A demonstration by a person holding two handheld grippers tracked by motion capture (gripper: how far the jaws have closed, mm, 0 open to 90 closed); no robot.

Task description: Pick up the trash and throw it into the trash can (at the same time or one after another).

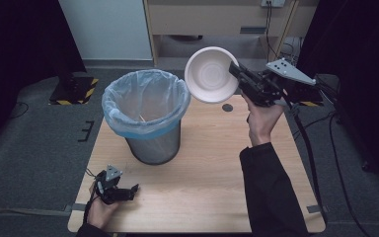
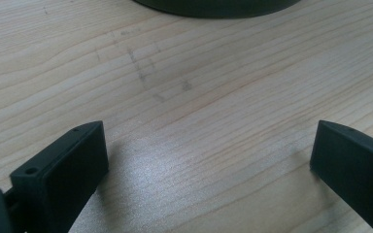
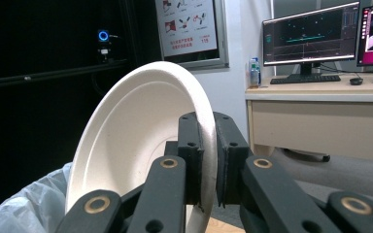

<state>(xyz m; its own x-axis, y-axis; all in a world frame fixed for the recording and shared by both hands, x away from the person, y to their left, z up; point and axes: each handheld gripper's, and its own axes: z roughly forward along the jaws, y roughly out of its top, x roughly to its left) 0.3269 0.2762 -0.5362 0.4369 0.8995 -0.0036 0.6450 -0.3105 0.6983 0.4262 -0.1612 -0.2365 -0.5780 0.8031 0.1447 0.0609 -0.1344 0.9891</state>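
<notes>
A white paper bowl [image 1: 210, 74] hangs tilted on edge above the table's far side, just right of the trash bin [image 1: 145, 116]. My right gripper [image 1: 238, 75] is shut on the bowl's rim; in the right gripper view the rim of the bowl [image 3: 141, 145] is pinched between the two black jaws, my right gripper [image 3: 209, 145] holding it upright. The bin is a mesh can lined with a pale blue bag [image 1: 143, 101]. My left gripper [image 1: 131, 191] lies low at the table's near left corner, open with nothing in it. Its fingers [image 2: 73, 165] stand wide apart over bare wood.
The wooden table [image 1: 207, 177] has a dark round grommet [image 1: 227, 107] near its far edge. The bin's base [image 2: 218, 7] shows at the top of the left gripper view. Behind stand a desk [image 3: 320, 116] with monitors [image 3: 311, 34] and a yellow-striped stand foot [image 1: 74, 89].
</notes>
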